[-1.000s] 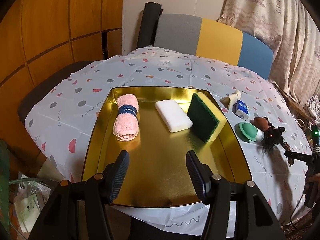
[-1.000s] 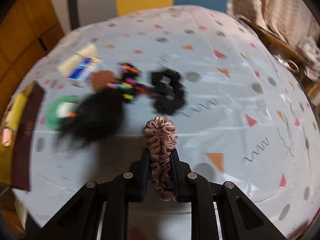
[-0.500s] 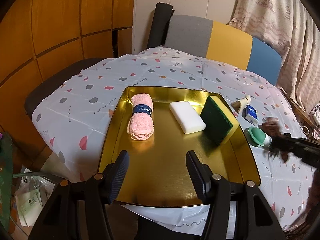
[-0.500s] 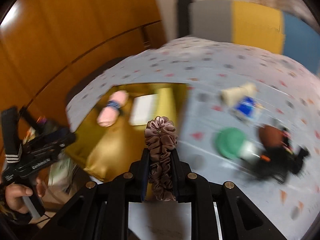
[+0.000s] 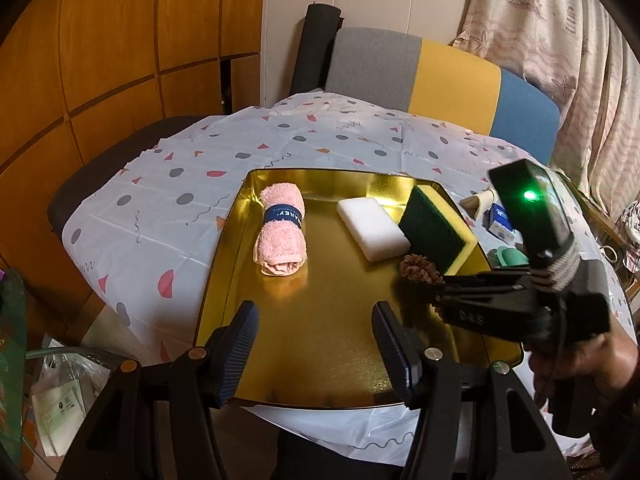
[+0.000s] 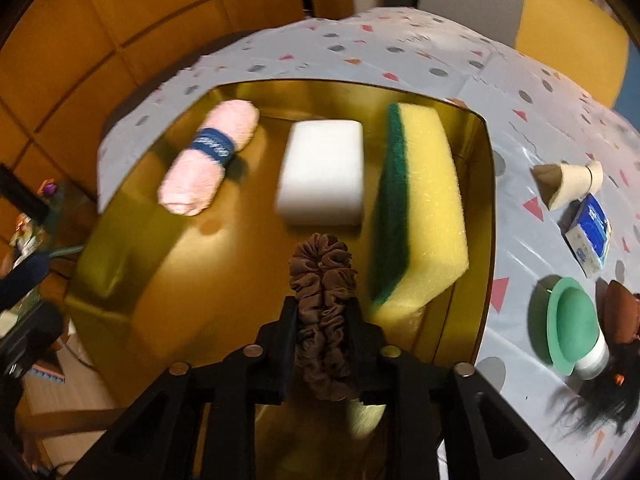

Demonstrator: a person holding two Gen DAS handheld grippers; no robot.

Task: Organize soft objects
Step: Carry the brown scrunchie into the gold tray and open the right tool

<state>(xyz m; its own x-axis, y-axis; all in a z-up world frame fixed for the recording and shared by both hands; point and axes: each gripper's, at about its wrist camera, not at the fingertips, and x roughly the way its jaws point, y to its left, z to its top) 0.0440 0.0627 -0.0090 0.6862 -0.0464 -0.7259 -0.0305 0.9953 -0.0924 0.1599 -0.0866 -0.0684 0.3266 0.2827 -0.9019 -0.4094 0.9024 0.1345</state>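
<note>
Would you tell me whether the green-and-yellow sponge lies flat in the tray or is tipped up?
Tipped up: the sponge leans against the tray's right wall, green side facing inward.

The right gripper (image 6: 322,304) points steeply down, its jaws, which have just been easing apart a little, close on either side of a brown scrunchie (image 6: 324,280), while the left gripper (image 5: 314,344) hangs tilted downward with jaws spread wide and empty
</note>
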